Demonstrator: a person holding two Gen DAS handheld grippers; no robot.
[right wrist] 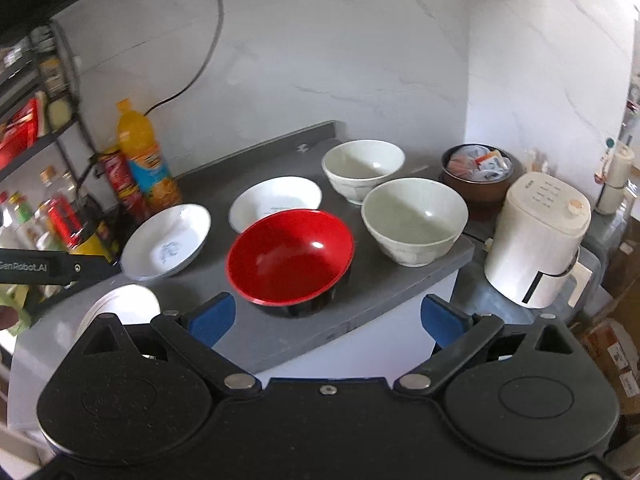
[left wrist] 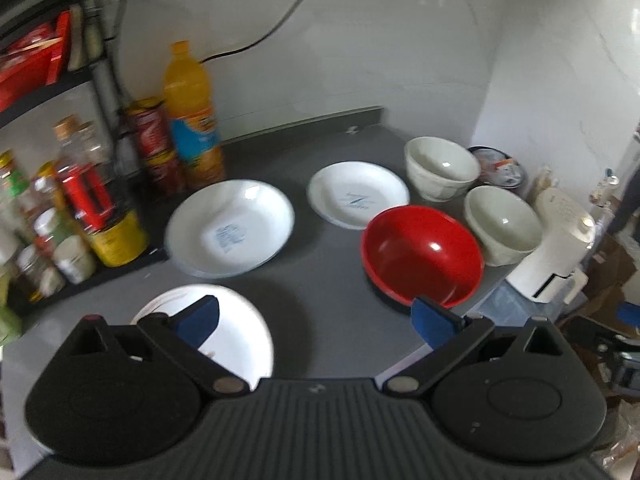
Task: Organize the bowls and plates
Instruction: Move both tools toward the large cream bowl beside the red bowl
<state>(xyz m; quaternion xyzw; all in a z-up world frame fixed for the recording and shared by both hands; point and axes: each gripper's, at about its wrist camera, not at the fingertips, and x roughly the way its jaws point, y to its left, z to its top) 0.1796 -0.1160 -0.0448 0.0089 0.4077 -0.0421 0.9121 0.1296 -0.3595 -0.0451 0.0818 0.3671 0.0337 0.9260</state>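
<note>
On the grey counter [left wrist: 320,276] stand a red bowl [left wrist: 422,254], two pale bowls [left wrist: 440,168] [left wrist: 502,226], and three white plates: a large one [left wrist: 230,228], a small one at the back [left wrist: 358,194] and one nearest me [left wrist: 244,332]. My left gripper [left wrist: 316,324] is open and empty above the counter, its left finger over the near plate. In the right wrist view the red bowl [right wrist: 290,256] sits just ahead of my right gripper [right wrist: 328,320], which is open and empty. The pale bowls [right wrist: 362,170] [right wrist: 414,220] and plates [right wrist: 166,240] [right wrist: 276,200] [right wrist: 120,308] lie beyond.
A rack of bottles and jars [left wrist: 60,208], an orange bottle [left wrist: 192,116] and red cans [left wrist: 154,144] line the left. A white appliance [right wrist: 538,240] and a brown bowl of packets [right wrist: 478,174] stand right. The counter edge [right wrist: 360,328] drops off in front. The left gripper's arm [right wrist: 52,266] shows at left.
</note>
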